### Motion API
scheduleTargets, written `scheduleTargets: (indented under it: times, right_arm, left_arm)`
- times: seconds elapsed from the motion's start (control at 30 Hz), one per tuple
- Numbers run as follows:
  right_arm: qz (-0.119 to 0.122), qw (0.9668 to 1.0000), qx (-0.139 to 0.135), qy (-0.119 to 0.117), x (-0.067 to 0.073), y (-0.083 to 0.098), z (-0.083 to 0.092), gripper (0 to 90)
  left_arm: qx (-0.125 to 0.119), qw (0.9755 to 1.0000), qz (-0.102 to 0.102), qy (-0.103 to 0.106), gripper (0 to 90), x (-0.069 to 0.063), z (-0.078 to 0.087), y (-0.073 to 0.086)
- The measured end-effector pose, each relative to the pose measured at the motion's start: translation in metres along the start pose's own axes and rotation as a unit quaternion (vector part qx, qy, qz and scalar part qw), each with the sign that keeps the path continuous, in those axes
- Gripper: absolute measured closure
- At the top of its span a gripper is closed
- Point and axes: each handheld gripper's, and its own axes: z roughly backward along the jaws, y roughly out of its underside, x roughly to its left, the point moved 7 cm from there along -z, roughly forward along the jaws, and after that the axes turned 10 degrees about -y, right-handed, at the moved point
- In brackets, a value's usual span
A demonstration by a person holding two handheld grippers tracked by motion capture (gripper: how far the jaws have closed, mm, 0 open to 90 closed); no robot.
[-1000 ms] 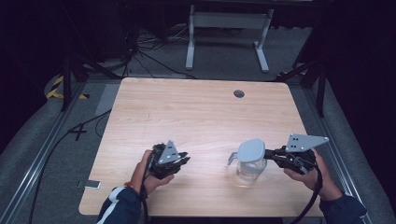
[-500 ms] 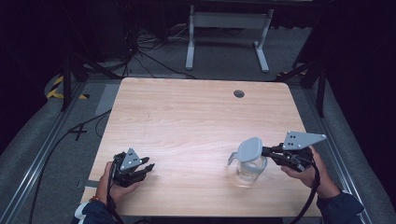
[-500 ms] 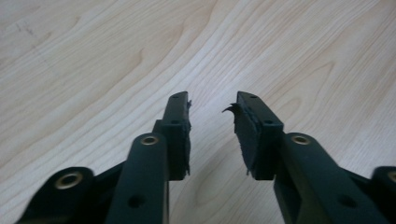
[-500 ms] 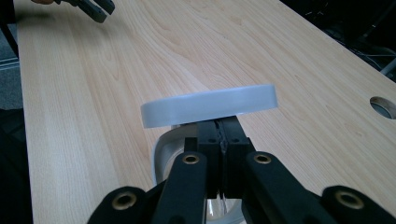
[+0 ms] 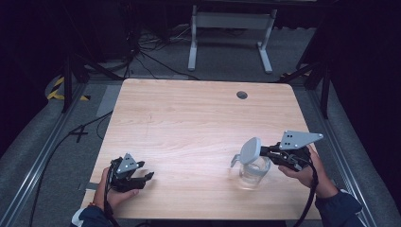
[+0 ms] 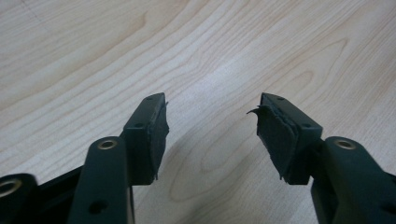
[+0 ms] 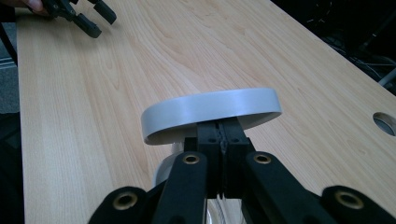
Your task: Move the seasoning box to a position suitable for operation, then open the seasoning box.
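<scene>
A clear glass jug (image 5: 250, 176) stands on the wooden table (image 5: 198, 118) at the front right. Its grey round lid (image 5: 249, 148) is tilted up above the jug's mouth. My right gripper (image 5: 263, 151) is shut on the near edge of that lid (image 7: 210, 107), with its jaws pressed together (image 7: 222, 130). My left gripper (image 5: 144, 178) is low over the table's front left corner. Its jaws have just been opening and now stand apart (image 6: 210, 107) over bare wood, with nothing between them. In the right gripper view the left gripper (image 7: 100, 23) shows far off at the top left.
A round cable hole (image 5: 242, 94) sits near the table's far edge. Beyond the table are a white metal stand (image 5: 231, 21), cables on the grey floor and a rail (image 5: 47, 151) along the left side.
My left hand has moved left, away from the table's middle, and down to the front left corner, and its jaws have opened. The right gripper, lid and jug have kept still.
</scene>
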Motion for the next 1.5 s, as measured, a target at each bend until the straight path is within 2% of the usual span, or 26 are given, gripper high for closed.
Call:
scheduleTargets:
  times: [0.13,0.2,0.27,0.3,0.37,0.5,0.57,0.73,1.03,1.17,1.5]
  right_arm:
    - [0.004,1.0000,-0.004,-0.005,0.001,-0.005,-0.004,89.4]
    - [0.008,0.9999,-0.004,-0.007,0.002,-0.007,-0.005,89.4]
    - [0.011,0.9999,-0.005,-0.010,0.002,-0.008,-0.007,89.4]
    - [0.012,0.9999,-0.004,-0.011,0.003,-0.009,-0.008,89.4]
    - [0.014,0.9998,-0.004,-0.013,0.003,-0.010,-0.010,89.4]
    - [0.017,0.9997,-0.003,-0.015,0.003,-0.011,-0.013,89.4]
    - [0.017,0.9997,-0.003,-0.017,0.003,-0.010,-0.014,89.3]
    - [0.014,0.9997,-0.005,-0.021,0.002,-0.009,-0.013,89.3]
    - [0.022,0.9997,0.002,-0.011,-0.004,-0.003,-0.008,88.8]
    - [0.018,0.9998,0.001,-0.005,-0.006,-0.002,-0.004,87.7]
    - [0.019,0.9998,0.006,-0.006,-0.007,0.001,-0.005,86.7]
  left_arm:
    - [0.013,0.9999,0.000,0.001,41.0,-0.002,-0.001,0.004]
    - [0.012,0.9999,0.004,0.003,40.9,-0.004,-0.003,0.005]
    - [0.015,0.9999,-0.005,0.004,40.5,-0.003,-0.003,0.007]
    - [0.015,0.9998,0.005,0.007,40.2,-0.004,-0.003,0.008]
    - [0.011,0.9998,0.012,0.011,39.8,-0.004,-0.003,0.009]
    - [0.011,0.9999,0.011,0.006,37.9,-0.003,-0.002,0.011]
    - [0.012,0.9999,-0.001,0.000,36.6,-0.003,-0.002,0.012]
    - [0.010,0.9999,0.001,-0.004,33.6,-0.002,-0.003,0.012]
    - [0.012,0.9999,0.001,-0.002,31.5,0.000,-0.004,0.011]
    - [0.012,0.9999,0.001,-0.004,31.9,0.000,-0.004,0.011]
    - [0.012,0.9999,0.000,-0.005,31.5,0.001,-0.004,0.011]
